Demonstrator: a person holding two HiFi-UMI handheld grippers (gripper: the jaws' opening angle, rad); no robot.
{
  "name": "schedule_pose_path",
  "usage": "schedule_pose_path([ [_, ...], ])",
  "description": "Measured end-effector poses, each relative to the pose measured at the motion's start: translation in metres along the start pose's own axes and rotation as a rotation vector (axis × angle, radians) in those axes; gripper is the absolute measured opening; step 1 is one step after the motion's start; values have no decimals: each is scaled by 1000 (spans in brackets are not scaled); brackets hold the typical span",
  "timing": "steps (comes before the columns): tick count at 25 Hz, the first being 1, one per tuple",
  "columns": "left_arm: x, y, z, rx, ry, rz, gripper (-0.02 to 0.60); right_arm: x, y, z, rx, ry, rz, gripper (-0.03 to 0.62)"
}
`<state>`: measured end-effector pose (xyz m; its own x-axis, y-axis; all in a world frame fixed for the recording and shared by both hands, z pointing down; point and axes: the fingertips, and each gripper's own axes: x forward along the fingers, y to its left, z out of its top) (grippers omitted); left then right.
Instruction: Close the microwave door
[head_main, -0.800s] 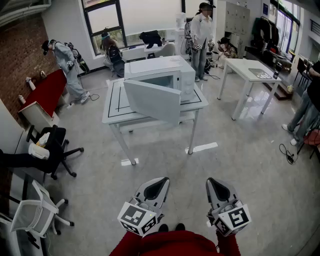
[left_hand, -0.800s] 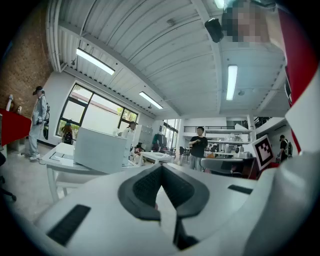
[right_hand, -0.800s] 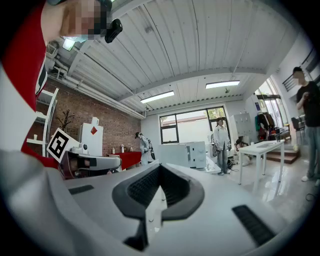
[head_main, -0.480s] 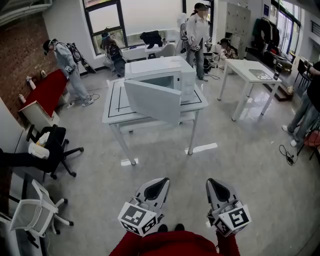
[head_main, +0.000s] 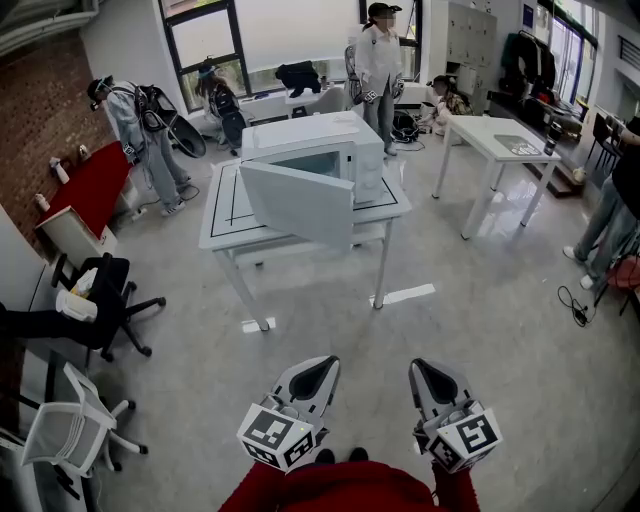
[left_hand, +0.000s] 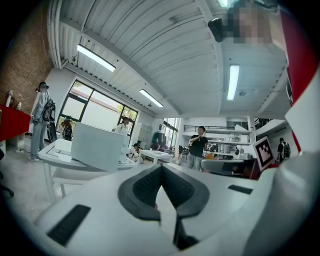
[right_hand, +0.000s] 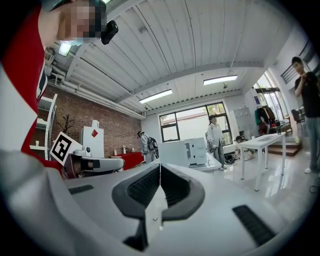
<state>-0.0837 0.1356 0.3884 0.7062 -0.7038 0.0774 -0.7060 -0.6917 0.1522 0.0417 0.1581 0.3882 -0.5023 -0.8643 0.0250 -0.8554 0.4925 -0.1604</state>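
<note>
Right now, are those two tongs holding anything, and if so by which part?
Nothing is held. The left tongs and the right tongs are both shut and empty, well short of the microwave, whose door stands open.

place: some kind of lab or shared test space, definitely not a home
walls: bare brick wall (head_main: 40, 110) on one side, big dark-framed windows (head_main: 205, 45) at the back
ceiling: ribbed panels with long strip lights (left_hand: 96, 58)
furniture: white worktable (head_main: 480, 130), rolling office chairs (head_main: 110, 290), grey lockers (head_main: 470, 35)
floor: shiny grey, with white tape marks (head_main: 405, 295)
setup: microwave (head_main: 320, 132) sat on a black-lined table (head_main: 225, 200) mid-room
people: several standing about, one person (head_main: 135, 115) wearing strapped-on gear
</note>
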Motion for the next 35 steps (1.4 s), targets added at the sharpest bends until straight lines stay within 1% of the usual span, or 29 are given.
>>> schedule_pose_path([
  [3, 7, -5, 0, 9, 6, -5, 11, -4, -11, -2, -6, 14, -19, 15],
  [7, 16, -3, 2, 36, 7, 19, 11, -5, -22, 0, -3, 1, -24, 15],
  [12, 21, 3, 7, 67, 4, 88, 11, -10, -31, 6, -3, -18, -18, 15],
  [16, 26, 14, 9, 78, 25, 140, 12, -9, -41, 0, 9, 4, -19, 15],
  [18, 29, 25, 9, 77, 42, 165, 17, -6, -45, -2, 21, 8, -23, 15],
  [21, 39, 44, 12, 60, 42, 208, 62, 5, -56, -3, 28, 12, -29, 15],
  [24, 54, 63, 14, 57, 45, 234, 106, 19, -69, -4, 32, 21, -38, 15],
  [28, 81, 96, 11, 40, 66, 250, 154, 49, -86, -3, 43, 18, -45, 15],
  [30, 98, 117, 13, 31, 70, 255, 163, 70, -96, 4, 56, 3, -44, 15],
  [33, 127, 146, 23, 17, 78, 249, 180, 99, -115, 7, 46, 41, -77, 15],
  [35, 147, 161, 28, 21, 86, 236, 192, 117, -126, 13, 40, 48, -87, 15],
])
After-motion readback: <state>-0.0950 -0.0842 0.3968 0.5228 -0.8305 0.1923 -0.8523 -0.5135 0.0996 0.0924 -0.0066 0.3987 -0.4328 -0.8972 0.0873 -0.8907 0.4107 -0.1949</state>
